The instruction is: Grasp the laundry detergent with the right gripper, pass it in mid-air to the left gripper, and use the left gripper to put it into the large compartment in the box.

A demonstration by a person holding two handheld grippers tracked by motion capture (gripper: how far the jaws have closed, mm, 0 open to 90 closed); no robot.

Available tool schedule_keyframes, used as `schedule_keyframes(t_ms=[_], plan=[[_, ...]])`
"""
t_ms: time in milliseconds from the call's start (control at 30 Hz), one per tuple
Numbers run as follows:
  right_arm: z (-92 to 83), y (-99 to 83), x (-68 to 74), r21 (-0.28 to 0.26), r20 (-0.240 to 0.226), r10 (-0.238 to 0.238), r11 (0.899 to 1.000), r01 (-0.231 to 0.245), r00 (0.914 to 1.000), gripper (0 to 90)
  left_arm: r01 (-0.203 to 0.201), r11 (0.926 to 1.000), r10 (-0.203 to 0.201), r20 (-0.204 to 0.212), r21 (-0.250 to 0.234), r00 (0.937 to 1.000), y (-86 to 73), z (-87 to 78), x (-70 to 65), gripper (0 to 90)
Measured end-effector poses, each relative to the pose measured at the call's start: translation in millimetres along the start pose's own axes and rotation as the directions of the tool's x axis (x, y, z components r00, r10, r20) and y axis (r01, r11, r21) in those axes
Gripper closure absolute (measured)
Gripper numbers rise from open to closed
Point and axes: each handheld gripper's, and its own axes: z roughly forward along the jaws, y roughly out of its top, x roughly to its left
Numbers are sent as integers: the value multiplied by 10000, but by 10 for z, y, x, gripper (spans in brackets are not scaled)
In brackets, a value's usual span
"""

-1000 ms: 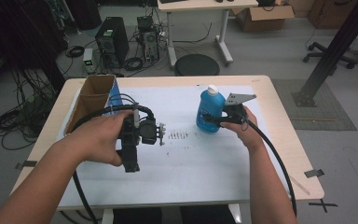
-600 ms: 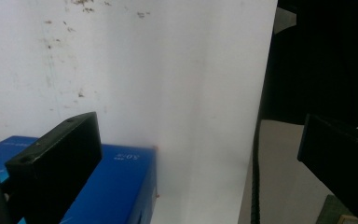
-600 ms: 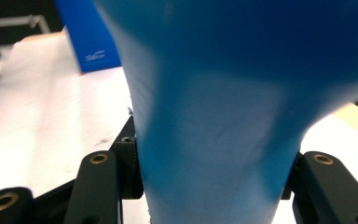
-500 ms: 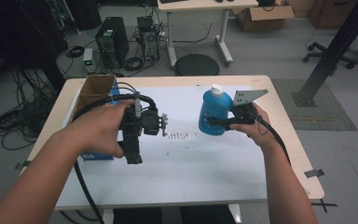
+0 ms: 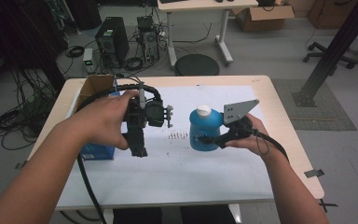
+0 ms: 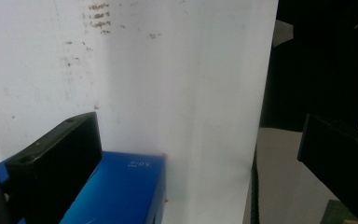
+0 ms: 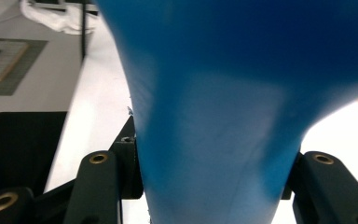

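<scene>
A blue bottle with a white cap is held off the white-covered table, right of its middle. My right gripper is shut on its lower body from the right. In the right gripper view the blue bottle looms close, with a black jaw of my right gripper pressed on either side. My left gripper hangs above the table's left half, pointing down. In the left gripper view my left gripper stands open with nothing between the jaws, above a blue box.
The blue box lies at the table's left, under my left hand. An open cardboard box stands at the back left corner. Small dark marks dot the white sheet between the grippers. Computers, cables and a stool crowd the floor behind.
My right gripper has brought the blue bottle nearer to the person and a little toward the middle. My left gripper has risen slightly and shifted right.
</scene>
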Motion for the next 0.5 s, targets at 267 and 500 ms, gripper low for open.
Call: schedule_keyframes(t_ms=[267, 500], plan=[[220, 137, 235, -202, -965, -447, 9989, 429, 9943, 460, -97, 9999, 98, 147, -27, 9998, 68, 6, 22, 2], [409, 174, 338, -337, -1307, -544, 9982, 504, 9899, 459, -241, 9997, 240, 212, 20, 9995, 125, 12, 7, 2]])
